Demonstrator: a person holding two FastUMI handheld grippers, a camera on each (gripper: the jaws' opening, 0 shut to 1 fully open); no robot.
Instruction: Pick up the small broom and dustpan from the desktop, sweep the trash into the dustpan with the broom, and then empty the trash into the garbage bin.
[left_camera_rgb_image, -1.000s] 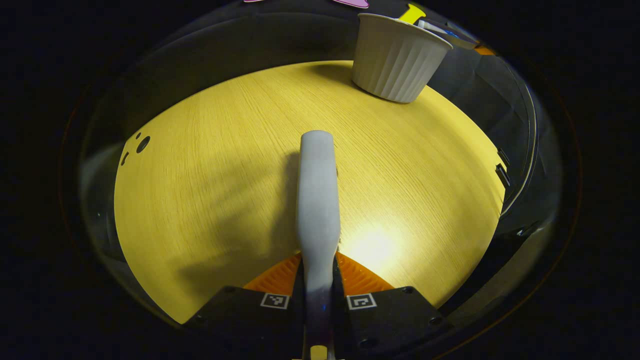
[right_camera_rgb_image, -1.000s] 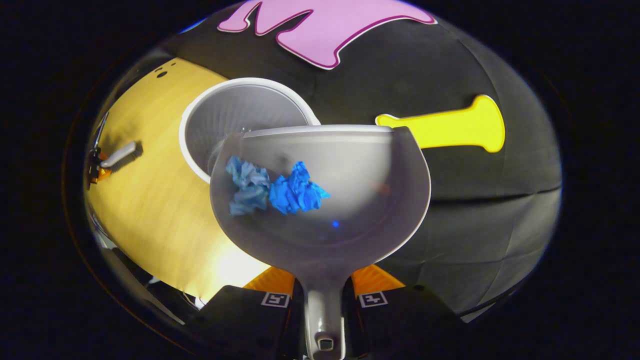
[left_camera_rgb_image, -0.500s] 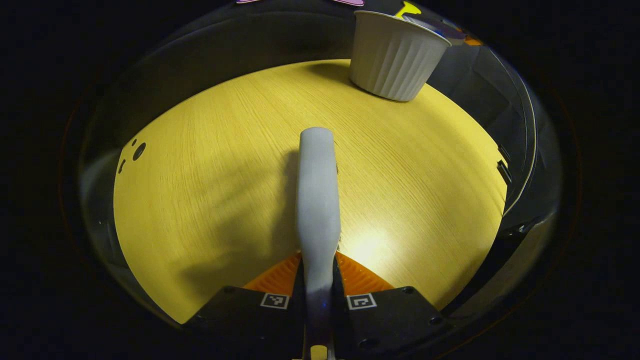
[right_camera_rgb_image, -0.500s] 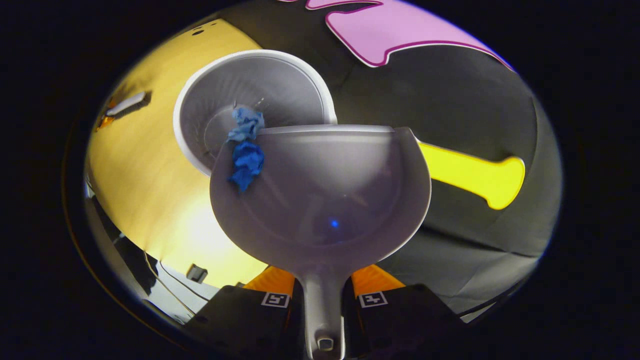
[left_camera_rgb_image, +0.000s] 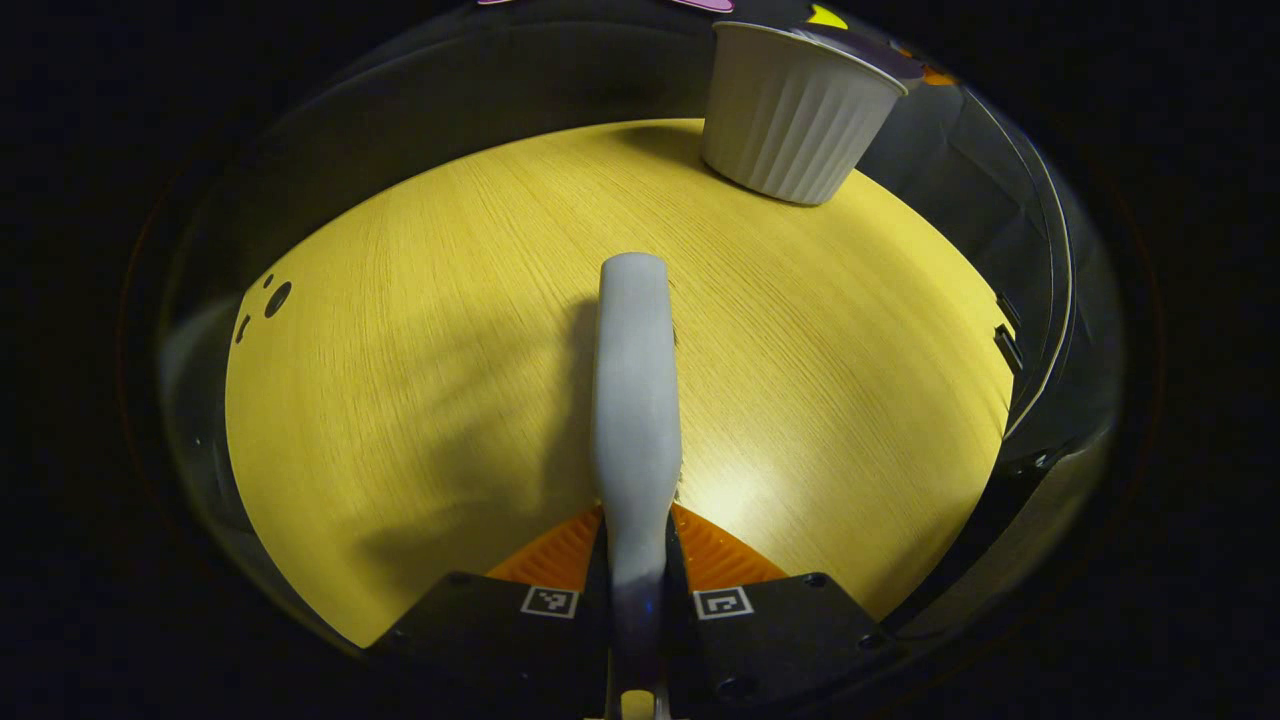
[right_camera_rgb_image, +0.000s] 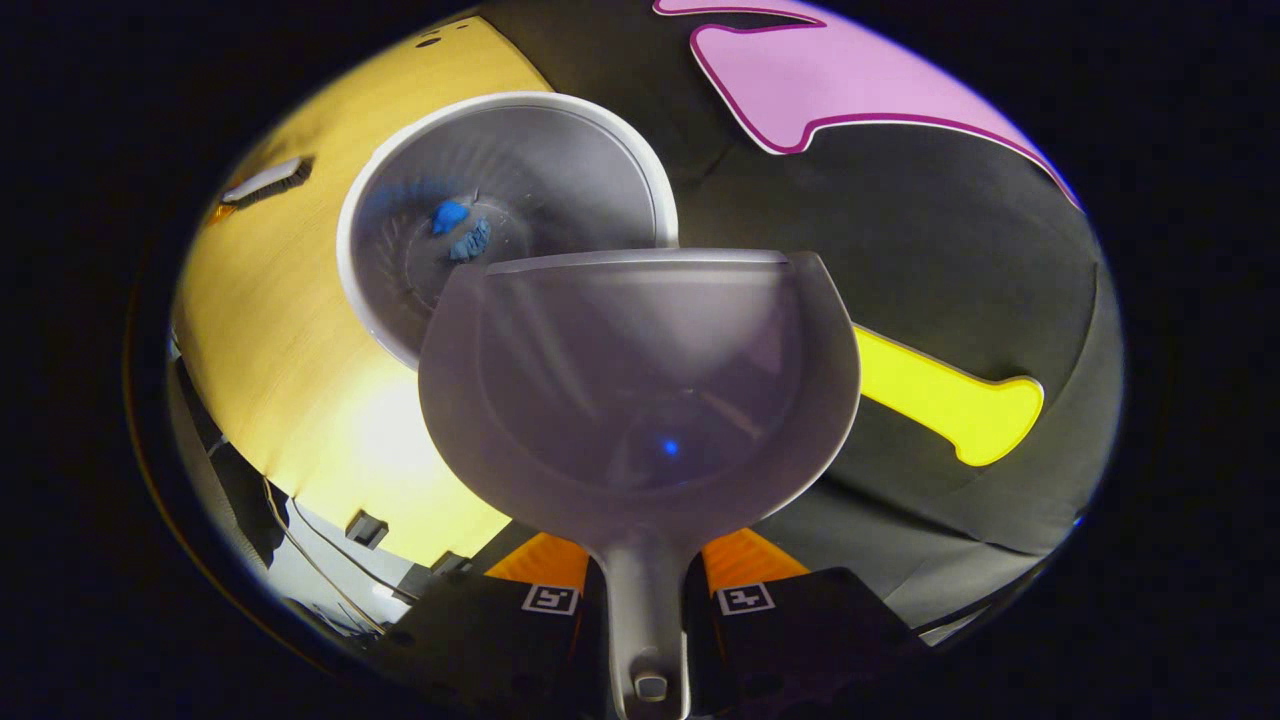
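Tipping over the bin (right_camera_rgb_image: 505, 215), the dustpan (right_camera_rgb_image: 640, 385) is being pinched at its narrow handle by the right gripper (right_camera_rgb_image: 643, 590); it looks light and stiff, best held at that neck. Blue scraps (right_camera_rgb_image: 458, 228), probably crumpled paper, are being seen blurred inside the bin. The broom (left_camera_rgb_image: 634, 400) is being clamped by the left gripper (left_camera_rgb_image: 636, 590) over the desk (left_camera_rgb_image: 400, 380).
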